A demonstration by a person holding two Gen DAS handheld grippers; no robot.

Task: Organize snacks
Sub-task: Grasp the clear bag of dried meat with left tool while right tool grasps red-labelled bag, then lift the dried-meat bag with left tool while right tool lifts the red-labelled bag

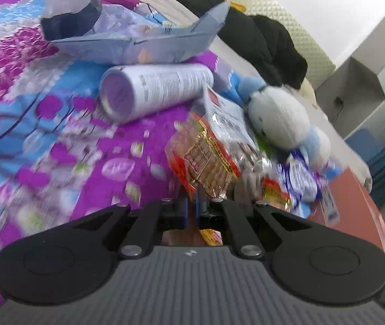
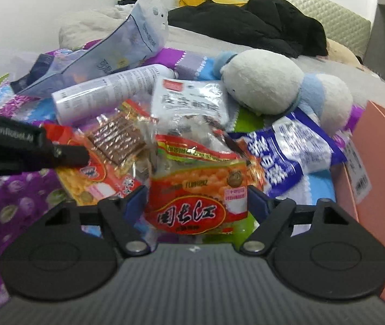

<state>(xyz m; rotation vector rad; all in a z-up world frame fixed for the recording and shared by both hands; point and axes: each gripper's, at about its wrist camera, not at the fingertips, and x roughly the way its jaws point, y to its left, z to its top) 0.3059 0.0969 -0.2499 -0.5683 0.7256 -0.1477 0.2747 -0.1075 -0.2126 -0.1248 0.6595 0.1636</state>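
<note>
The right gripper, jaws wide, straddles the red packet directly ahead. The left gripper pinches a crinkly packet. Light, slippery film: grip sealed edges.

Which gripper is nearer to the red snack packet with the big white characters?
Right. The right gripper is open with its jaws on either side of the red snack packet. The left gripper is shut on a different packet, left of it.
</note>
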